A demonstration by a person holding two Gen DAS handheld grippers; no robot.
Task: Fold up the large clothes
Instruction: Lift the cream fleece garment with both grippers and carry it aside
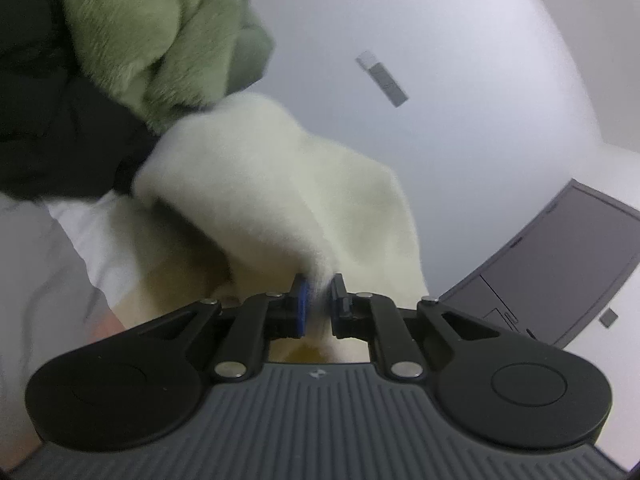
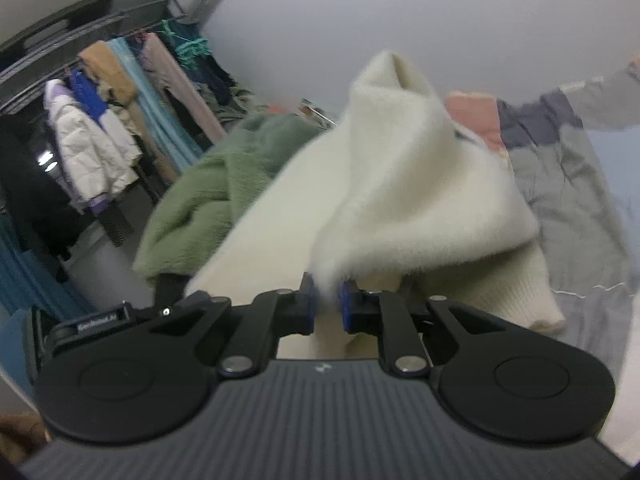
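Pinching a fluffy cream sweater (image 1: 256, 200), the left gripper (image 1: 318, 300) holds a bunched fold at centre frame; the right gripper (image 2: 328, 300) likewise clamps it, a green sweater (image 2: 212, 184) lying left. Nearby lettering is unreadable.

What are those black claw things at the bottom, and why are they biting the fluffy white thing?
Those are two grabbing tools that a person holds, one in each hand. Each has a camera looking along its two fingers, so each picture is one tool's own view. The left gripper and the right gripper are both pinching the same fluffy cream sweater, lifting it so it can be folded. Behind it lies a fuzzy green sweater and a grey garment. More clothes hang on a rack in the right view. In the left view you can also see a laptop.
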